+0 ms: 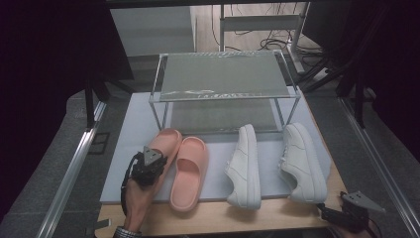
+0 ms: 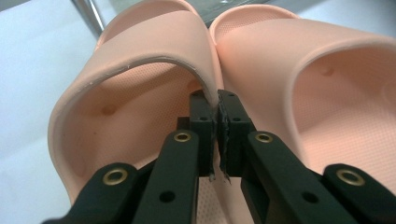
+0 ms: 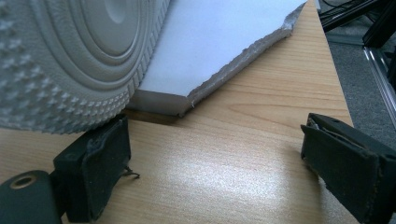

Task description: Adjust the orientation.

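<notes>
Two pink slides (image 1: 182, 168) lay side by side just in front of the one glass rack (image 1: 223, 84). Two white sneakers (image 1: 270, 166) lay to their right, also before the rack. One white mat (image 1: 129, 148) lay under all four.

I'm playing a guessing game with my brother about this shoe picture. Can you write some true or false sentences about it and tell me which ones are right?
1. The left hand-held gripper is pinching the strap of the left pink slipper. True.
2. The right hand-held gripper is holding a white sneaker. False: its jaws stand wide apart with nothing between them, above the wooden table.
3. Two white sneakers lie to the right of the pink slippers. True.
4. The slippers sit on top of the glass shelf. False: they lie on the white mat in front of it.
</notes>
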The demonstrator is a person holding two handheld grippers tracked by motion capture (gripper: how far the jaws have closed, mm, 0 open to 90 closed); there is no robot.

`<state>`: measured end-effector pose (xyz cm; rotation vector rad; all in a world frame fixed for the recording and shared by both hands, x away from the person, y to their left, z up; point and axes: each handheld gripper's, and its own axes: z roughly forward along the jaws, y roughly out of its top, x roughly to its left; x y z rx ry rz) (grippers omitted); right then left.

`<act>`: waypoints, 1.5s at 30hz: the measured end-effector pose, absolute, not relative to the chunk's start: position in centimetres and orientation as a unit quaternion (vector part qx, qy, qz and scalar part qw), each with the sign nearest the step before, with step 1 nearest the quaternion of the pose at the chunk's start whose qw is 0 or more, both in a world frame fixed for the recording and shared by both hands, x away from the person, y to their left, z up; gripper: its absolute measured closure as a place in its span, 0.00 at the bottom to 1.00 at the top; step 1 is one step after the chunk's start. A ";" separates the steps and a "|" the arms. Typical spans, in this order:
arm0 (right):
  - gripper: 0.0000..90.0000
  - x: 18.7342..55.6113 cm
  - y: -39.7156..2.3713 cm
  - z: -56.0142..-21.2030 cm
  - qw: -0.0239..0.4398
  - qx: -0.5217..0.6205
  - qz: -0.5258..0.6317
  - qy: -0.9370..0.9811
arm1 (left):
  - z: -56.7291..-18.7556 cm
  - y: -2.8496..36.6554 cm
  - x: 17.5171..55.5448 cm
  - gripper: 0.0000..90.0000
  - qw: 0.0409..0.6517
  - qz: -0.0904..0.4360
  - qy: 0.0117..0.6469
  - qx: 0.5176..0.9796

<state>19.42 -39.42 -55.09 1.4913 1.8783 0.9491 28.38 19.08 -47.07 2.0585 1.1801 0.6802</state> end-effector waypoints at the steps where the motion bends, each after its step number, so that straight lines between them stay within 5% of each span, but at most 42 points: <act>1: 0.09 19.4 -39.4 -55.1 0.277 0.555 0.354 0.700 | -47.1 18.9 28.5 0.95 0.331 0.259 0.450 0.788; 45: 0.09 19.4 -39.5 -55.2 0.278 0.550 0.357 0.702 | -48.3 14.9 36.6 0.95 0.337 0.262 0.463 0.777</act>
